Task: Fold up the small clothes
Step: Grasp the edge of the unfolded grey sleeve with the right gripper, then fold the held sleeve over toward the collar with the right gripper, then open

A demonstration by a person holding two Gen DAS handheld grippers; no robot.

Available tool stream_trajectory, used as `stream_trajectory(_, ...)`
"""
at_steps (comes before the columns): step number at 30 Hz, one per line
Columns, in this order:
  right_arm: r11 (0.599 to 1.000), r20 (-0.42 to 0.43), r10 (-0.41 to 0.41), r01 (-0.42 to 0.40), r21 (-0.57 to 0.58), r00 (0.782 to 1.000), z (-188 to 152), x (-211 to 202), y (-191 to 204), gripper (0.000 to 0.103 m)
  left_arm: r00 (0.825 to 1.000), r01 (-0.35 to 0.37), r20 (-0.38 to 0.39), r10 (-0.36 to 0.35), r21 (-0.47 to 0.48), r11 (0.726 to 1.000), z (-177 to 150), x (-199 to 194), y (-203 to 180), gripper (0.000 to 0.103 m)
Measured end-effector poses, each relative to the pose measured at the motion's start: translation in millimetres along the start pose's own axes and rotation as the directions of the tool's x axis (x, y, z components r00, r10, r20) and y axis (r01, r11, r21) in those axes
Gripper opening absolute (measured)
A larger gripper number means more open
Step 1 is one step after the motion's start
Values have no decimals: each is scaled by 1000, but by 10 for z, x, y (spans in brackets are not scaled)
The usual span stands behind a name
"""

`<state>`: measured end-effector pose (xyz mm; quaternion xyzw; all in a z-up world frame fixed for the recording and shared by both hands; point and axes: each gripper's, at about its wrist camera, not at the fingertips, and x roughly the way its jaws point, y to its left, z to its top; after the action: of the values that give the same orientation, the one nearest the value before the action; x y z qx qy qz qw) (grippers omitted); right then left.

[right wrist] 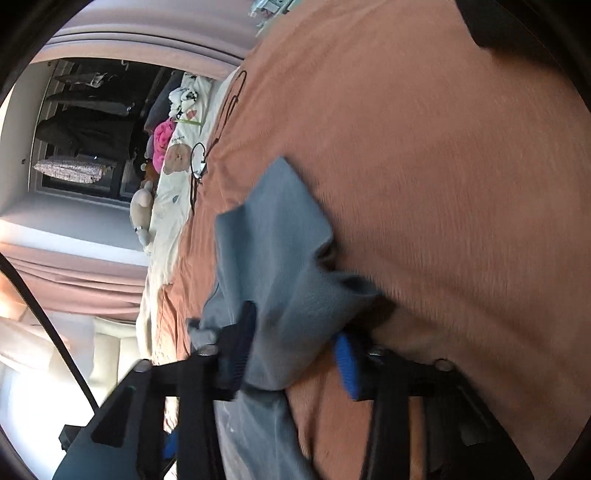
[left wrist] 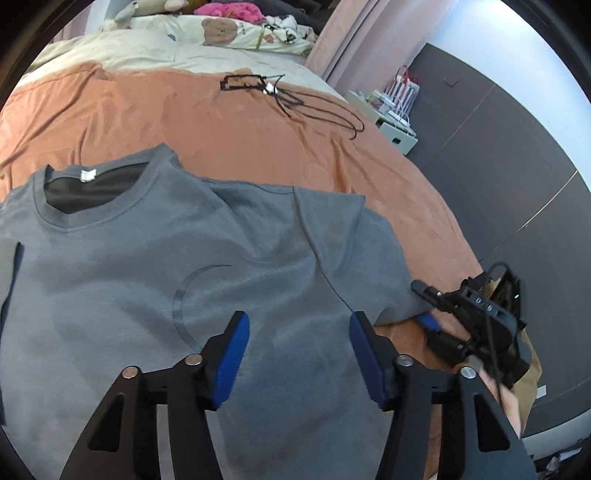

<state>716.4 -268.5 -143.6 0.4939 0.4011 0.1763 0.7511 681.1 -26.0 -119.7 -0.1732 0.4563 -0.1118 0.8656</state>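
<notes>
A grey T-shirt (left wrist: 147, 277) lies front up on the orange bedspread (left wrist: 258, 140), collar toward the far left. My left gripper (left wrist: 300, 334) hovers open just above the shirt's body near the sleeve seam, and its blue pads hold nothing. My right gripper (left wrist: 424, 304) reaches the sleeve hem from the right, one finger above the cloth and one below. In the right wrist view the bunched grey sleeve (right wrist: 273, 240) sits between the right gripper's (right wrist: 291, 354) jaws, which stand a little apart and do not clamp it.
A black cable (left wrist: 314, 107) lies tangled on the bedspread beyond the shirt. Cream bedding with pillows and soft toys (left wrist: 218, 31) lies at the bed's head. The bed's right edge drops toward a white nightstand (left wrist: 395, 129) and dark wall panels (left wrist: 498, 166). A pink curtain (left wrist: 354, 37) hangs beyond.
</notes>
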Motion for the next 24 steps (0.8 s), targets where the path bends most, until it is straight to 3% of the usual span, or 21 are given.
stream_trajectory(5, 996, 28, 4, -2, -85, 1000, 49, -63, 130, 10, 999, 17, -38, -18, -6, 1000, 0, 236, -69, 38)
stream_trajectory(10, 987, 36, 1, 5, -161, 999, 4, -40, 265, 7, 996, 31, -81, -31, -7, 1000, -25, 481, -170, 18)
stream_trajectory(18, 968, 7, 18, -16, -249, 1000, 57, 79, 471, 7, 991, 75, -110, -73, 9, 997, -59, 700, -406, 15)
stream_trajectory(24, 951, -26, 37, -44, -307, 999, 76, 106, 570, 7, 986, 99, -127, -104, -44, 994, -62, 855, -406, 14)
